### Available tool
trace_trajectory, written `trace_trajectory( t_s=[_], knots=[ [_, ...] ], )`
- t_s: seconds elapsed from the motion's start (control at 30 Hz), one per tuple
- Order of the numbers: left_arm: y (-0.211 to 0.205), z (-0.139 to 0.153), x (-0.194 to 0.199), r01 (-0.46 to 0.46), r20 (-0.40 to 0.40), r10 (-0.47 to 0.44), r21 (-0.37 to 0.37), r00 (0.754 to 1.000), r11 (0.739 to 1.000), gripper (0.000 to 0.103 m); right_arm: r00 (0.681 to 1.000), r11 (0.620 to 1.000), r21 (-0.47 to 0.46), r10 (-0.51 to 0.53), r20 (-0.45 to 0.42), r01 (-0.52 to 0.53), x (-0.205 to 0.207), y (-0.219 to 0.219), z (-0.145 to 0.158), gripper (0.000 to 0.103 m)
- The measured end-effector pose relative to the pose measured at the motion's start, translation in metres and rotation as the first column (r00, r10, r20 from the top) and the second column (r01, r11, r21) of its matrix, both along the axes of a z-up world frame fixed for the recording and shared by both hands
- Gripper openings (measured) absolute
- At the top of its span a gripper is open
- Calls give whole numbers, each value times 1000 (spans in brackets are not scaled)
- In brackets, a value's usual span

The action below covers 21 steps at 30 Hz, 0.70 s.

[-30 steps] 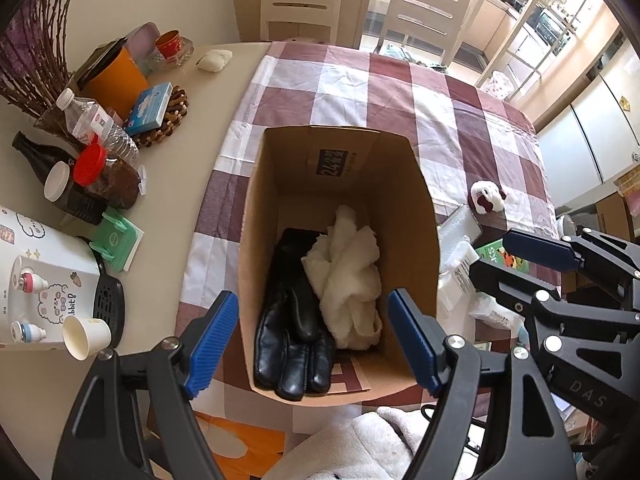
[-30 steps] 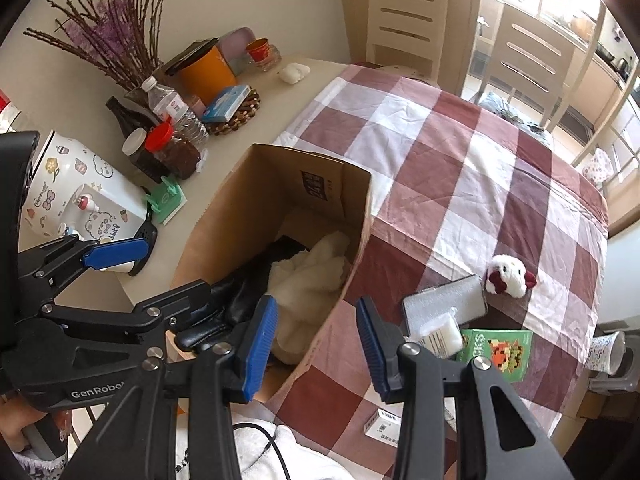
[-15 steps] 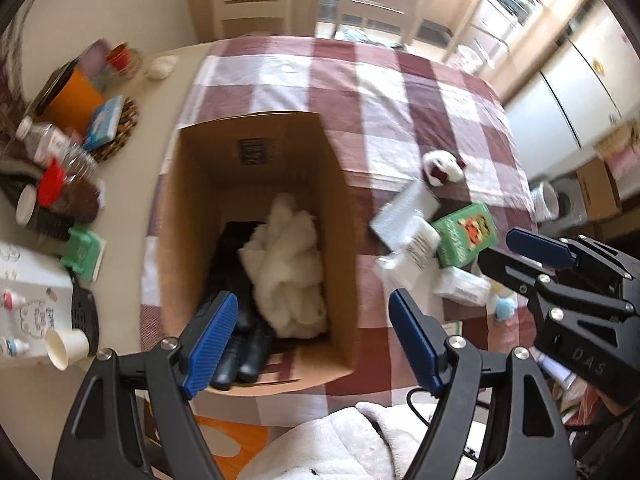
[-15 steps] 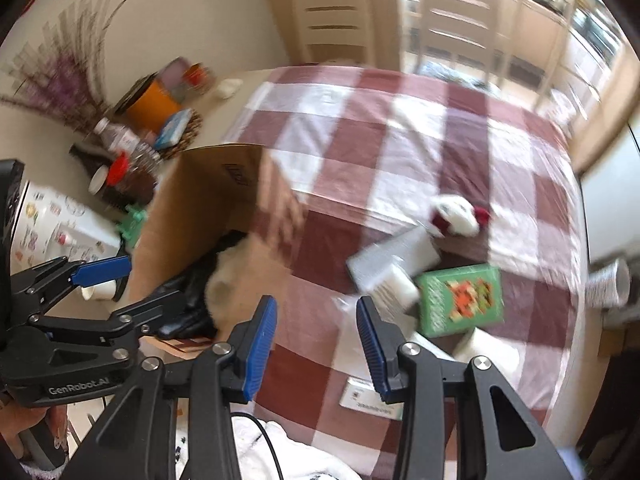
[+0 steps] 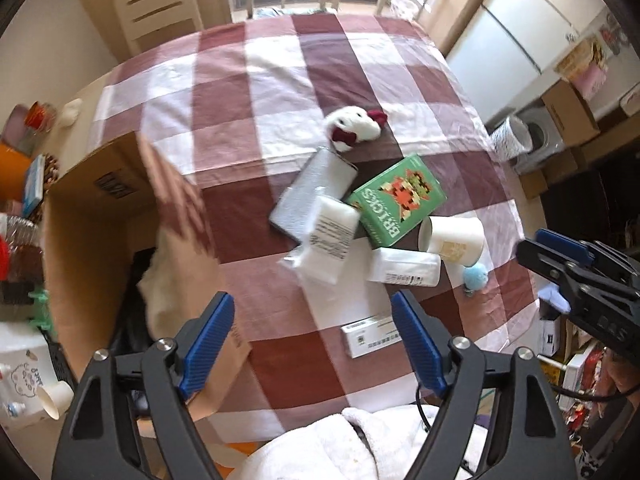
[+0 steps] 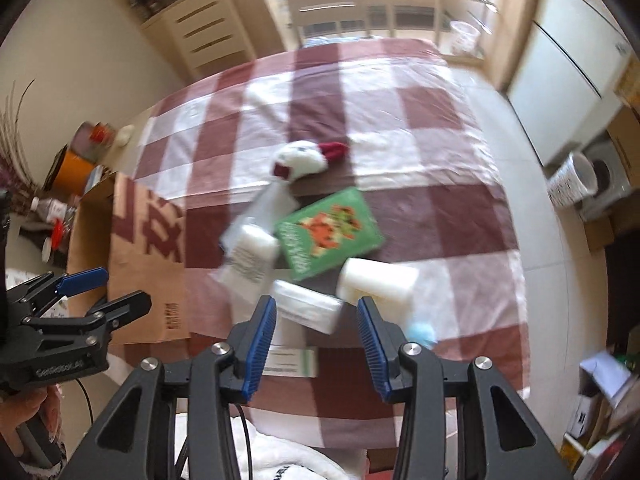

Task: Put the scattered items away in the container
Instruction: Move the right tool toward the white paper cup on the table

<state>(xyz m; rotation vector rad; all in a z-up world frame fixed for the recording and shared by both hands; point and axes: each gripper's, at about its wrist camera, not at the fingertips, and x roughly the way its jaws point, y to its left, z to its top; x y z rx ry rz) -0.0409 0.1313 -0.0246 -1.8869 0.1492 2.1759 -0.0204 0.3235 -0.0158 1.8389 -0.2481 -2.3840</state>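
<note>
A brown cardboard box (image 5: 92, 216) (image 6: 148, 248) stands at the table's left, with black gloves and a white fluffy cloth inside. Scattered on the checked cloth to its right lie a white and red plush toy (image 5: 354, 124) (image 6: 304, 158), a green BRICKS box (image 5: 398, 200) (image 6: 328, 232), a grey flat case (image 5: 312, 196), white packets (image 5: 328, 240), a white cup on its side (image 5: 454, 238) (image 6: 376, 282), a white bottle (image 5: 404, 268) (image 6: 308, 306) and a small flat carton (image 5: 370, 336) (image 6: 290, 360). My left gripper (image 5: 316, 340) is open and empty above the cloth. My right gripper (image 6: 316, 340) is open and empty above the bottle.
Bottles, an orange container and cups crowd the table's left edge (image 5: 20, 184). A small blue fluffy ball (image 5: 476, 276) lies near the table's right edge. Chairs and a cabinet (image 6: 212, 28) stand beyond the far end. Boxes and a bin (image 6: 572, 180) sit on the floor at right.
Both grippers have swung right, from over the box to over the scattered items. Both stay open and empty. The items have not moved.
</note>
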Motion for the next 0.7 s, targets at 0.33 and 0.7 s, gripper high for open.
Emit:
trace_trajectory(
  t_s=[0.33,0.7],
  knots=[
    [37,-80,-40,14,53,-12,-44,999,999,83,997,998,58,11,76,-15,-7,40,-57,60],
    [41,-151,-54,41,125,-37,-33,992,999,83,976,994,-77,-56,209,74,-31,69,-144,60]
  ],
)
